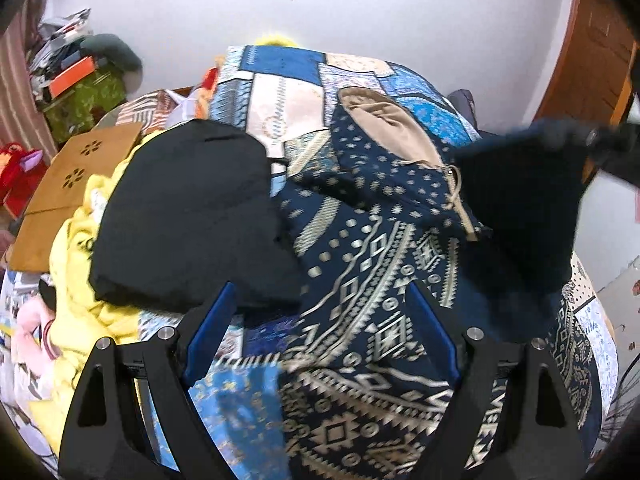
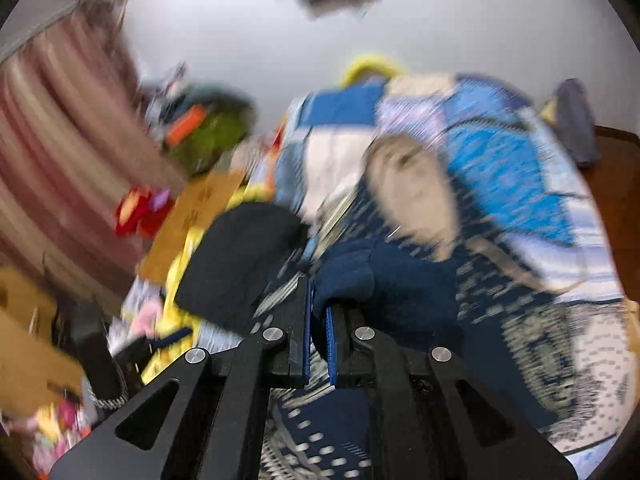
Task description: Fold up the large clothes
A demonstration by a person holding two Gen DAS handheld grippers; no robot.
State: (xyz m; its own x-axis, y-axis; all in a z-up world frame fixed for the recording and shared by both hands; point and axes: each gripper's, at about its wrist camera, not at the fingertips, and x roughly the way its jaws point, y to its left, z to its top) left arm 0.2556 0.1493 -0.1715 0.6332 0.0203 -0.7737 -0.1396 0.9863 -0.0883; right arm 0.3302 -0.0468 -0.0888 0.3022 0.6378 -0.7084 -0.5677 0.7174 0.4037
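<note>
A: What does the left wrist view give that the right doesn't?
B: Sharpness. The left gripper (image 1: 320,308) is spread wide, holding nothing, over the navy patterned hoodie (image 1: 360,280) at frame centre. At right, a dark navy cloth (image 1: 528,208) hangs lifted.

A: And the right view?
B: Blurred, but the right gripper (image 2: 319,312) is pinching that navy cloth (image 2: 384,280) between nearly closed fingers at lower centre.

A: Containers?
B: A green box (image 1: 86,98) at upper left, with an orange box (image 1: 72,74) and papers piled on top.

A: Counts?
B: One folded black garment (image 1: 188,216) left of centre, one yellow cloth (image 1: 80,280) under it, two grippers.
</note>
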